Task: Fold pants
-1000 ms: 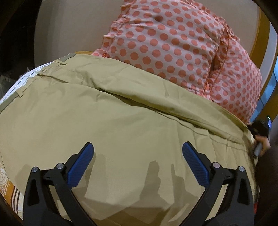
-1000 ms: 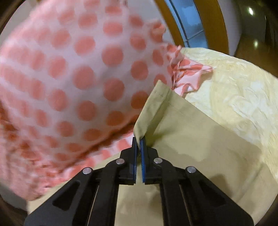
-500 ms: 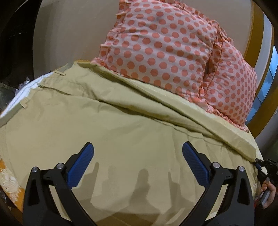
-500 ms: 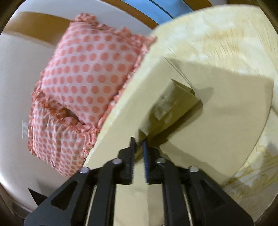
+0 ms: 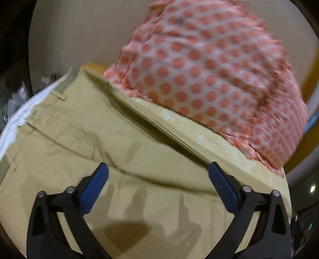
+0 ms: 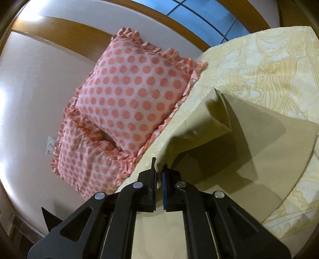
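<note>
Khaki pants (image 5: 111, 143) lie spread on a bed, waistband with belt loops at the left in the left wrist view. My left gripper (image 5: 157, 175) hovers wide open and empty just above the cloth. My right gripper (image 6: 158, 171) is shut on the hem end of a pant leg (image 6: 215, 127) and holds it lifted, folded over the leg (image 6: 269, 151) lying flat below.
Two pink polka-dot pillows (image 6: 129, 93) lean on the wall at the head of the bed; one shows in the left wrist view (image 5: 209, 65). A pale yellow patterned bedsheet (image 6: 269, 65) covers the bed. A window with wooden frame (image 6: 209, 18) is behind.
My right gripper has lifted the leg end and carried it away from the pillows. The left gripper has shifted over the pants and stayed open; its view is now blurred.
</note>
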